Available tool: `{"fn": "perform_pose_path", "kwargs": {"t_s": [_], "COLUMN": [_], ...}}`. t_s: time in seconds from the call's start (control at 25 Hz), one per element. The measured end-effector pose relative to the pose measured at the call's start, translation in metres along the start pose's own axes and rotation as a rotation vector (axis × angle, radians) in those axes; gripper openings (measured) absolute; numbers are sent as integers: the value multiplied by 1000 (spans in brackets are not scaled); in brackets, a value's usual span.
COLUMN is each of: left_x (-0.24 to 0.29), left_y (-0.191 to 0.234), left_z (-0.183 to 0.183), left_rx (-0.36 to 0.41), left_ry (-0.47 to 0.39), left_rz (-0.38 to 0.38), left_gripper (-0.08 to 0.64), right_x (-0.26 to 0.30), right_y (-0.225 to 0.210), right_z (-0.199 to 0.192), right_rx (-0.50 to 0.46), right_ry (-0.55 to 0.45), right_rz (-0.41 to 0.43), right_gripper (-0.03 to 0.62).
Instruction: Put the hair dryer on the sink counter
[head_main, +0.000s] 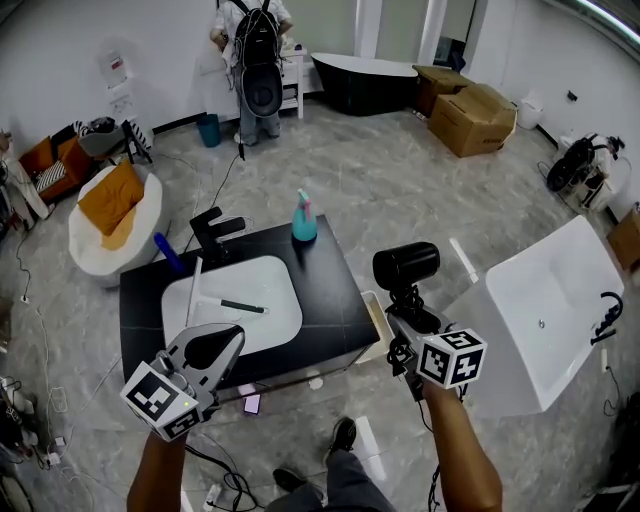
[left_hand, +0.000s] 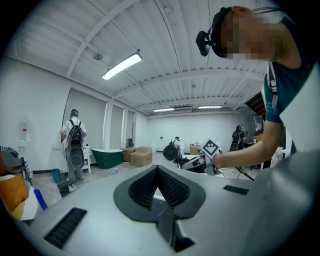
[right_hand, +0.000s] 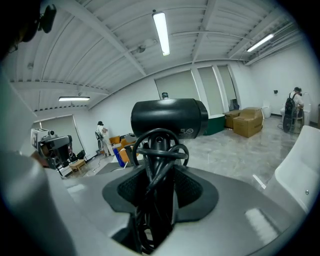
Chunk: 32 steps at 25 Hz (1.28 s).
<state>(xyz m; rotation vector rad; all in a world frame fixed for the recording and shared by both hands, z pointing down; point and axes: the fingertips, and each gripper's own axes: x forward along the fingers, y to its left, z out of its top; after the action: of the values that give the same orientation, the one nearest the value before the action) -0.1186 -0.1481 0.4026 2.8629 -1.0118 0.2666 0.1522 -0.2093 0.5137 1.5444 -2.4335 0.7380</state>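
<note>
Ahead and left of the jaws of the right gripper (head_main: 404, 312), the counter (head_main: 335, 300) has a bare black strip beside the basin (head_main: 272, 285). A spray bottle (head_main: 304, 220) stands at the strip's far end. Close on the right of those jaws rises a tilted white tub (head_main: 545, 310). Ahead of the jaws of the left gripper (head_main: 222, 345) lies the basin, holding a rod (head_main: 243, 306), with the faucet (head_main: 212, 232) beyond.

The left gripper (head_main: 228, 340) and right gripper (head_main: 405, 312) are cased in grey and padded in ribbed black; checkered marker cubes (head_main: 452, 358) are fixed behind.
</note>
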Motion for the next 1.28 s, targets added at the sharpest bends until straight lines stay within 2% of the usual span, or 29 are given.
{"fn": "perform_pose_path", "kwargs": {"t_s": [0.56, 1.04, 1.28], "left_x": [40, 64, 69], "left_y": [16, 34, 37], "left_z": [-47, -96, -107], "left_rx": [-94, -114, -136], "left_ry": [37, 81, 86], "left_rz": [3, -12, -7], "left_gripper": [6, 6, 6], "right_x": [64, 113, 129], "right_y": [-33, -55, -56], "right_z": [-73, -131, -154], "right_rx": [63, 91, 94], "right_ry": [136, 245, 296], "right_rz": [-17, -40, -43], "right_gripper": [172, 172, 172]}}
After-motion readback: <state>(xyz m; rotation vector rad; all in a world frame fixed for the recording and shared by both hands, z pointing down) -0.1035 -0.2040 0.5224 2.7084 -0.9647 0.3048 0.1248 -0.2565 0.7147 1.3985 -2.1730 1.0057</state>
